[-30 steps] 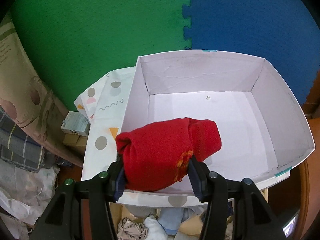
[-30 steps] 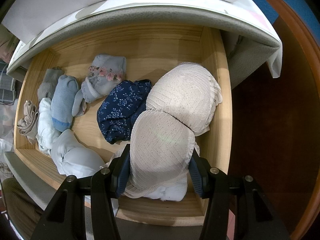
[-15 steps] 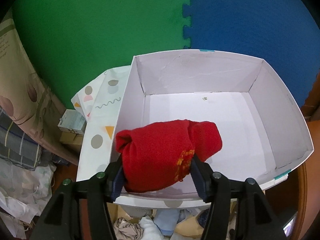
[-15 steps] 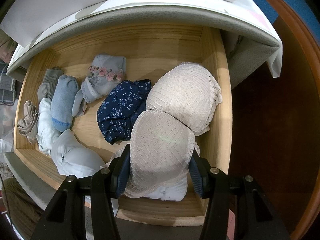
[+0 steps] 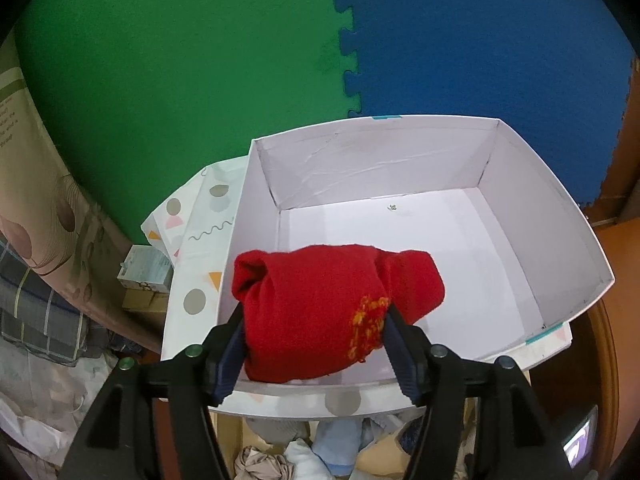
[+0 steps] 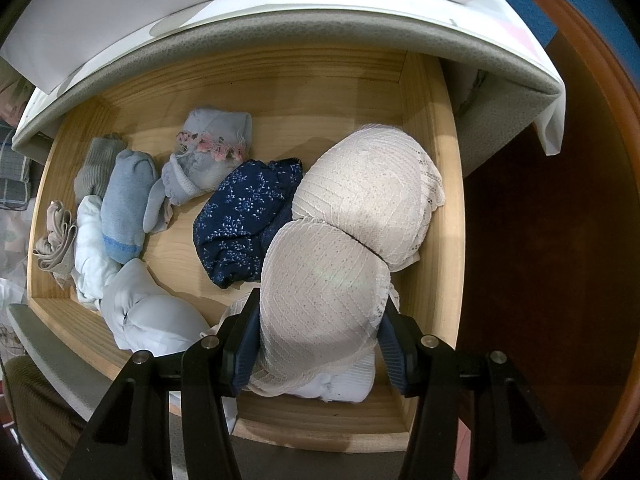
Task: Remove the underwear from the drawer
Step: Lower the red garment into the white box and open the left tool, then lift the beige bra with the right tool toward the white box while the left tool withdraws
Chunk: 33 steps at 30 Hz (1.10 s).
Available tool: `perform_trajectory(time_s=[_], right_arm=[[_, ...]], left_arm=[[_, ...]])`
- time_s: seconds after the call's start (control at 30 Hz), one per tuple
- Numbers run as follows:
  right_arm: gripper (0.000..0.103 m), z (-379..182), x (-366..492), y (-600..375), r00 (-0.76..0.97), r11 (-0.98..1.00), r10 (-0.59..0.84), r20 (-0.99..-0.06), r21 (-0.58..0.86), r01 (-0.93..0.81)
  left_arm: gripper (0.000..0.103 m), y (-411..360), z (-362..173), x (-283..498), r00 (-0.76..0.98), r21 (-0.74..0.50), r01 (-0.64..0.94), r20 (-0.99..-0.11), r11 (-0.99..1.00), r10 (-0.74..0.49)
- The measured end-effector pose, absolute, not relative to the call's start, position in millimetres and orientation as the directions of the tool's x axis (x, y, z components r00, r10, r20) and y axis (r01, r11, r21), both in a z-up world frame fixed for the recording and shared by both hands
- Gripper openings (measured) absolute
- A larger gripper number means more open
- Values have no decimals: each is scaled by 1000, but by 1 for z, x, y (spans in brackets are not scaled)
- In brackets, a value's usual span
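Both grippers carrying garments from drawer to box
Left gripper (image 5: 314, 326) clenching rolled red knit underwear (image 5: 332, 304) over white cardboard box (image 5: 576, 264), needing release; right gripper (image 6: 318, 334) gripping cream lace bra (image 6: 340, 264) inside wooden drawer (image 6: 444, 208), needing lifting

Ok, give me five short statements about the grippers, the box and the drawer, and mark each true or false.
1. The left gripper grips a red garment. True.
2. The white box is full of clothes. False: only bare floor shows inside.
3. The right gripper is clamped on a cream bra. True.
4. The navy floral garment lies outside the drawer. False: it lies inside.
5. The bra is black. False: cream.
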State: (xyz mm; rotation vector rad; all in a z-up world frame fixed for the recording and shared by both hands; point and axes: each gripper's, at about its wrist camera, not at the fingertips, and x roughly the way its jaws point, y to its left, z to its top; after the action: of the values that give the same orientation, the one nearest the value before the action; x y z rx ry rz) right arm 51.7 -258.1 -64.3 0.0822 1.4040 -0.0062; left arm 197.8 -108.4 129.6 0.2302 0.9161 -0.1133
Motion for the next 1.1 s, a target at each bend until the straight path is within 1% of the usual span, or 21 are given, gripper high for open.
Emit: perform_trajectory(time_s=[0.17,0.37,0.77,1.0,1.1], right_arm=[[50,-64,51,-258,167,997,45,-985,54,54],[50,-64,52,-258,166,997,44,-985,54,54],[49,-63,51,-259,178,997,41,-983,52,58],[48,-52,46,-265,235,995,51,-971,69,70],[48,-40,42,-266,274,996,33,-961,54,70]], left_arm=[[67,-108,134,194,624,169,193,-781,966,12],[70,-110,147,187,671,198,189,-741,962,21],[70,-91,160,160,693,209,200,-721,957,12],[70,-64,161,138,696,229,190,-717,955,34],[70,-51,161,130,696,226,180,-717,957,38]])
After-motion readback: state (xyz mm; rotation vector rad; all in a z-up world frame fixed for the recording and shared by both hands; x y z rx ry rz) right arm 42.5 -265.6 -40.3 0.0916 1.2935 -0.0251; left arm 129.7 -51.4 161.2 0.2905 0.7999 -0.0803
